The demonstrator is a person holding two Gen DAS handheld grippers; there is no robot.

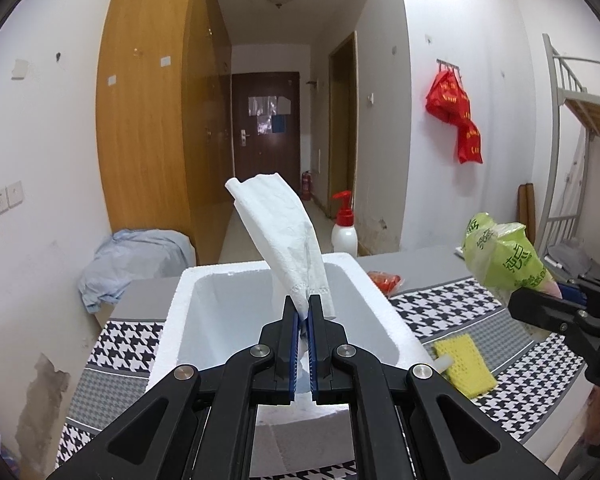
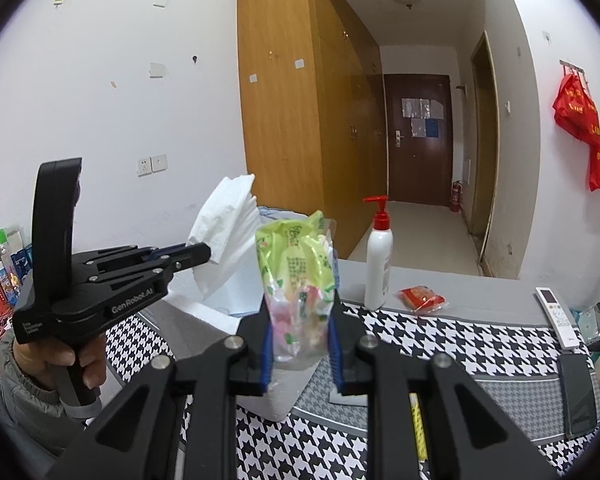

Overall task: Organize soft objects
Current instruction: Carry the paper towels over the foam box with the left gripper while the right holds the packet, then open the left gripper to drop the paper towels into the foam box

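My left gripper (image 1: 304,308) is shut on a white tissue (image 1: 284,236) and holds it upright over the open white foam box (image 1: 180,300). It also shows in the right wrist view (image 2: 198,254), with the tissue (image 2: 224,232) sticking up above the box (image 2: 204,312). My right gripper (image 2: 299,316) is shut on a green plastic pack of tissues (image 2: 296,264), held in the air to the right of the box. In the left wrist view the pack (image 1: 500,252) shows at the right, in the right gripper (image 1: 540,304).
A yellow sponge (image 1: 466,364) lies on the houndstooth cloth (image 1: 460,304) right of the box. A white pump bottle (image 2: 378,264), a red packet (image 2: 420,298), a remote (image 2: 556,316) and a phone (image 2: 578,392) sit on the table. A blue cloth heap (image 1: 132,260) lies behind.
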